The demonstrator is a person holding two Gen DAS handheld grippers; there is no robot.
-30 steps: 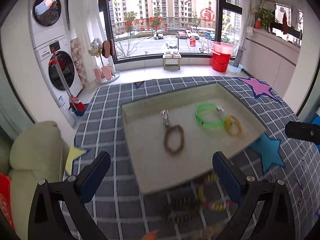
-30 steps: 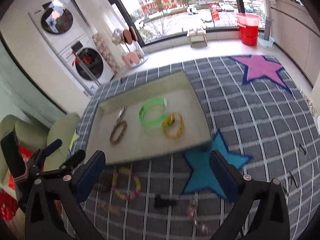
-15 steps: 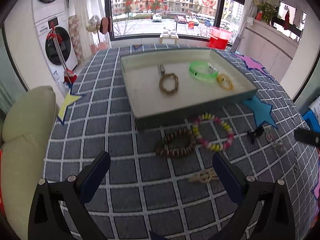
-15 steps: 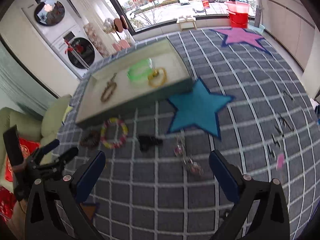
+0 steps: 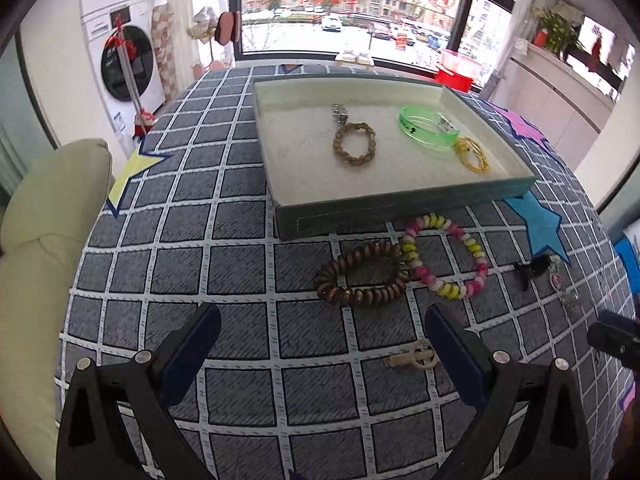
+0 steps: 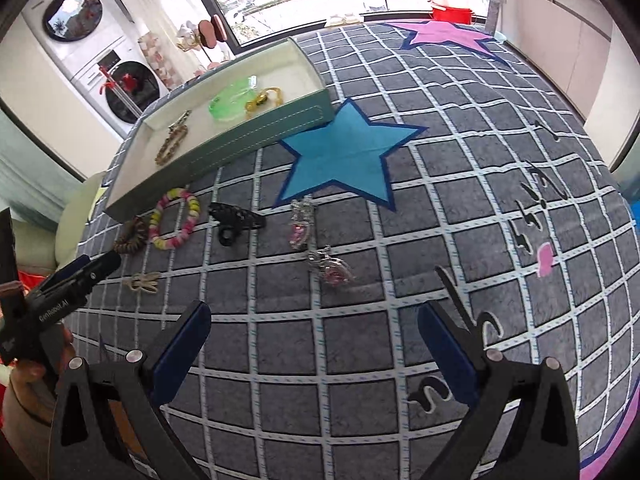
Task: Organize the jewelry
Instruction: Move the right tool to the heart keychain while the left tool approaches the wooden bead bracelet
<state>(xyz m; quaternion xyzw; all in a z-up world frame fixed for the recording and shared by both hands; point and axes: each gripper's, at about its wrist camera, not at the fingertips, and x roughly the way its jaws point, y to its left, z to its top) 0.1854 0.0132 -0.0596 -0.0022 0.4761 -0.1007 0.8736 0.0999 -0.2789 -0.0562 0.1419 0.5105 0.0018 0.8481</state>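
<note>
A shallow green tray (image 5: 404,204) (image 6: 256,132) on the checked cloth holds a braided gold bracelet (image 5: 354,143), a green bangle (image 5: 428,126) and a yellow ring bracelet (image 5: 473,153). In front of the tray lie a brown bead bracelet (image 5: 362,274) (image 6: 130,236), a pink-and-yellow bead bracelet (image 5: 444,256) (image 6: 175,219), a black clip (image 6: 236,220), two pink-and-silver pieces (image 6: 301,224) (image 6: 332,269) and a beige trinket (image 5: 414,356) (image 6: 141,281). My left gripper (image 5: 320,346) is open, just short of the brown bracelet. My right gripper (image 6: 314,346) is open, near the lower pink piece.
A grey checked cloth with a blue star (image 6: 344,156) and a pink star (image 6: 444,34) covers the table. A pale cushion (image 5: 36,240) sits at the left edge. A washing machine (image 5: 124,60) and window lie beyond. A hand (image 6: 24,384) holds the left gripper.
Both grippers have tilted down and drawn back from the tray, bringing the loose jewelry on the cloth into view. Both stayed open. No object has moved.
</note>
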